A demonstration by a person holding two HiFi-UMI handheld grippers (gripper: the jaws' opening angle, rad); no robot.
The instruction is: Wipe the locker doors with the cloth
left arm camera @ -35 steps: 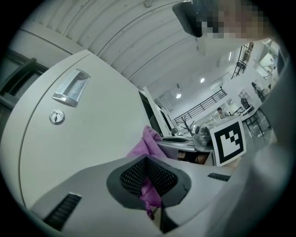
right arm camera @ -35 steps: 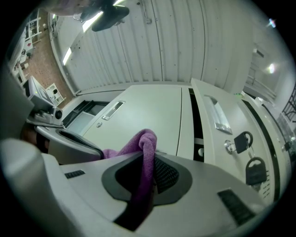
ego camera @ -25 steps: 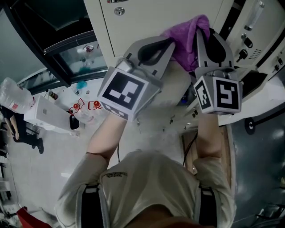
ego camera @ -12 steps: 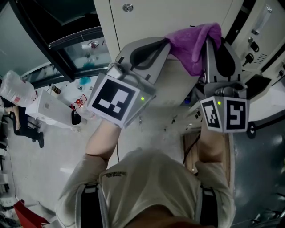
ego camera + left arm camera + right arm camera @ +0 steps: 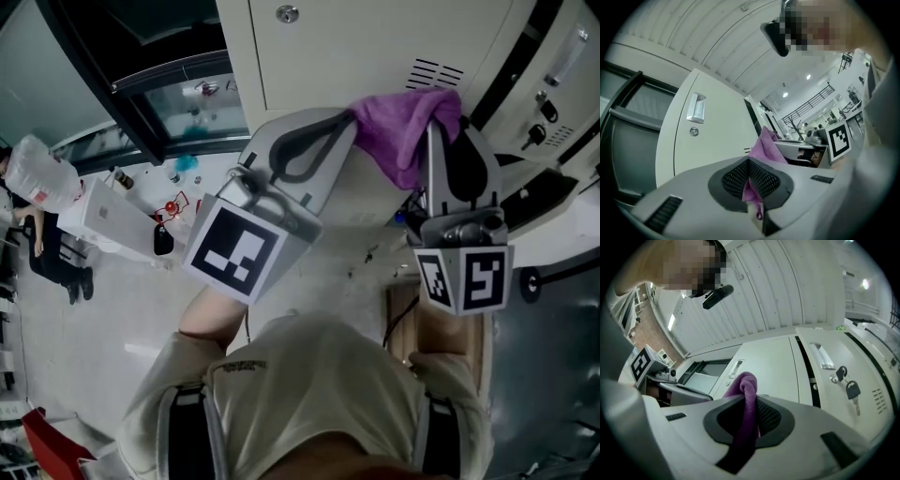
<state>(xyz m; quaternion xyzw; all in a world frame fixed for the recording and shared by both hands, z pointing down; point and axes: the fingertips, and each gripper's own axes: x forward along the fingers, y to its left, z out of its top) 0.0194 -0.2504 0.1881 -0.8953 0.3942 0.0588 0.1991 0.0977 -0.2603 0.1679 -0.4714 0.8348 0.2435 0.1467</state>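
**Cloth held across the door by both tongs**

The cream locker door (image 5: pixel 375 37) filled the far side of the head view. It was shut, with a round lock (image 5: pixel 288 13) on it and vent slots (image 5: pixel 436 73) toward the right. On the neighbouring door to the right, keys (image 5: pixel 848 385) hung from the lock.

The purple cloth (image 5: pixel 403 127) hung in front of the locker door, just near of the vent slots, spanning left to right between my two tools. The left tongs (image 5: pixel 349 114) were closed on a thin pinch of one end. The right tongs (image 5: pixel 439 127) were clamped on a thicker fold that looped up over their tips.

So the cloth's long axis ran across the door, and the panel lay straight ahead beyond both sets of tips. Neither hand looked clearly nearer to it. I could not tell whether the fabric was touching the panel. I judged the wipe would need both hands pressed forward together, keeping the span spread flat.
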